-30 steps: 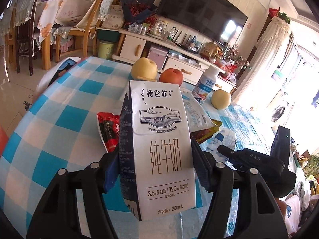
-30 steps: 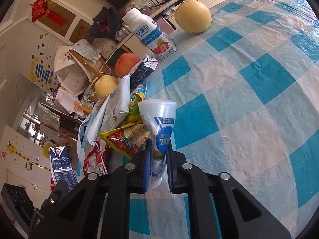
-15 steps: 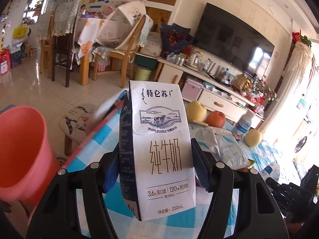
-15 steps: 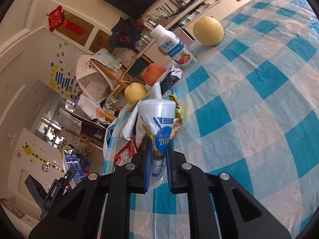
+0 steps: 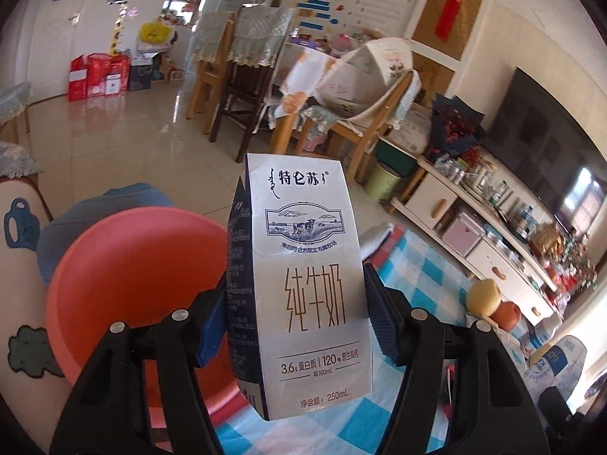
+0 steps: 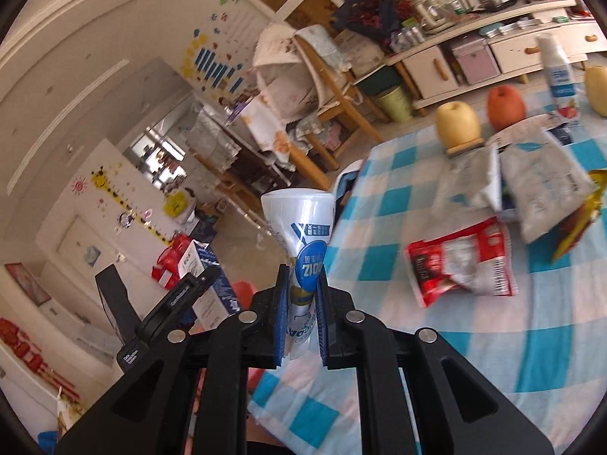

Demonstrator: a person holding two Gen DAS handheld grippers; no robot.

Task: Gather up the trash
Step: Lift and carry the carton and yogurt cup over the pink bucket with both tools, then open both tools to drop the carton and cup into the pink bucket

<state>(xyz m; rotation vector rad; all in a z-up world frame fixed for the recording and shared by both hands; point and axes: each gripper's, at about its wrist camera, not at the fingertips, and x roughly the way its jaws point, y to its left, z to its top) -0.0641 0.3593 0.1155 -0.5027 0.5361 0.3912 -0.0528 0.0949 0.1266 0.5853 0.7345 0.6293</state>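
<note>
Now the left tool (image 5: 294, 326) has its blue pads clamped on both sides of a milk carton (image 5: 303, 284), held upright with its printed face to the camera. The carton hangs just beside the red bin (image 5: 129, 276), above the near edge of the table (image 5: 417, 276) with its blue-and-white checked cloth. In the right wrist view the same carton (image 6: 206, 284) shows by the bin (image 6: 242, 290), off the table's edge.

And the right tool (image 6: 301, 318) is squeezed almost fully together on a crushed plastic cup (image 6: 299, 235), rim up, its waist pinched flat between the pads. That cup sits over the table's edge (image 6: 379, 159) too, on the bin side.

Farther from the bin, a red wrapper (image 6: 461, 261) lies flat on the table. Beyond it sit pale snack bags (image 6: 531, 185), then a yellow pear (image 6: 457, 123), a red apple (image 6: 506, 108) and a small bottle (image 6: 561, 79) along the table's far edge.
</note>
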